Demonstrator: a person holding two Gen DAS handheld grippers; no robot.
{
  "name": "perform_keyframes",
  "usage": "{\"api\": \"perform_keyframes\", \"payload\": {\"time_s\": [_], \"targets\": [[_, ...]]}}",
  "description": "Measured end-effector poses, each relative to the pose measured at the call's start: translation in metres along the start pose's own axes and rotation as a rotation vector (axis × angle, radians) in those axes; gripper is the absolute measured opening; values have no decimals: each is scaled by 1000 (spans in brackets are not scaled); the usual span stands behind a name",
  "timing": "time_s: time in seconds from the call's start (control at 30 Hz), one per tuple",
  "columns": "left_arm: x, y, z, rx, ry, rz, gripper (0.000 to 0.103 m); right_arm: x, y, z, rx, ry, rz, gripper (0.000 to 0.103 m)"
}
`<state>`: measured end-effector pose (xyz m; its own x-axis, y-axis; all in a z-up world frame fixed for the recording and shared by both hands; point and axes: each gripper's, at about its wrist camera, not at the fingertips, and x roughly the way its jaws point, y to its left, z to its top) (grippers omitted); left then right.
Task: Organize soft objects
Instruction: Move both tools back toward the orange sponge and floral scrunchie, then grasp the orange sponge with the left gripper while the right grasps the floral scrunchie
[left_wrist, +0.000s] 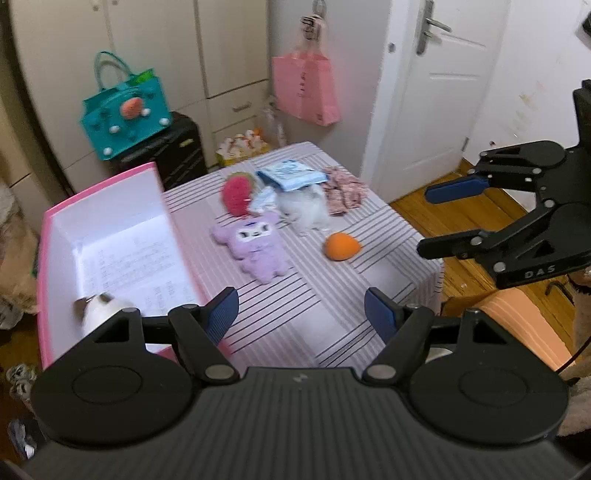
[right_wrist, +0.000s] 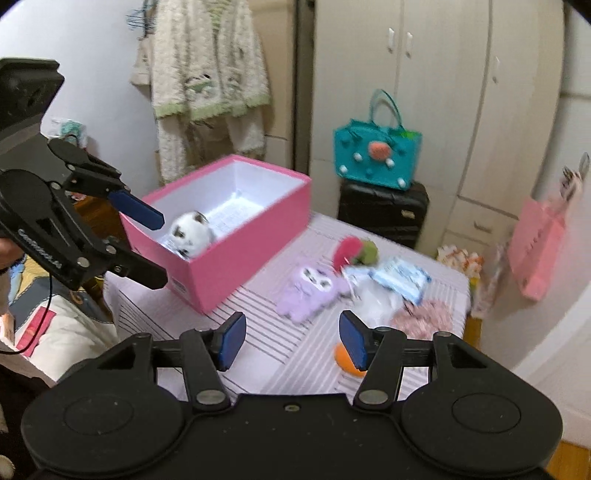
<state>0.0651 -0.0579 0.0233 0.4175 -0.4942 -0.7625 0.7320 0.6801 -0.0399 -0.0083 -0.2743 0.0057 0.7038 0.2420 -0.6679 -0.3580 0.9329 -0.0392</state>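
Left gripper (left_wrist: 301, 314) released, jaws apart and empty above striped desk (left_wrist: 314, 295). Right gripper (right_wrist: 291, 341) likewise spread, gripping nothing. White plush (right_wrist: 192, 234) inside pink box (right_wrist: 240, 258); purple plush (left_wrist: 255, 247) and orange toy (left_wrist: 341, 246) on desk.

Black tongs (left_wrist: 301, 314), blue ribbed pads (left_wrist: 221, 314), silver screws.

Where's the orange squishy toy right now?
The orange toy lies on the striped table, apart from the purple plush and just in front of the white fluffy toy, nearest the table's right edge in the left wrist view.
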Motion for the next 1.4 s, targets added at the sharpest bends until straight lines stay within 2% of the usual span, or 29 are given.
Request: {"api": "perform_keyframes", "payload": {"time_s": [0.17,0.47,0.67,0.9,0.97,1.07,1.13,1.2,1.27,1.4], "targets": [[30,-13,12,4,15,-64,74,8,-28,-17,50,22,-1,62],[96,-20,23,-15,5,-100,74,38,-76,-35,96,39,-13,62],[131,-33,28,9,-19,-111,74,67,-100,-42,88,41,-34,62],[173,-36,22,-39,-43,-115,74,96,-118,-49,75,29,-18,62],[183,-38,19,-46,-24,-120,74,103,-120,-51,64,24,-15,62],[193,-43,14,-49,-37,-135,74,115,-123,-55,50,-1,-54,62],[201,-50,10,-28,-46,-111,74,120,-127,-57,34,-11,-67,62],[206,-56,7,5,-69,-70,74,127,-132,-58,31,-8,-69,64],[207,-57,6,7,-78,-47,74,133,-137,-58,16,-15,-82,72],[207,-50,2,-48,-113,-75,74,142,-144,-59,-31,-31,-102,78]]}}
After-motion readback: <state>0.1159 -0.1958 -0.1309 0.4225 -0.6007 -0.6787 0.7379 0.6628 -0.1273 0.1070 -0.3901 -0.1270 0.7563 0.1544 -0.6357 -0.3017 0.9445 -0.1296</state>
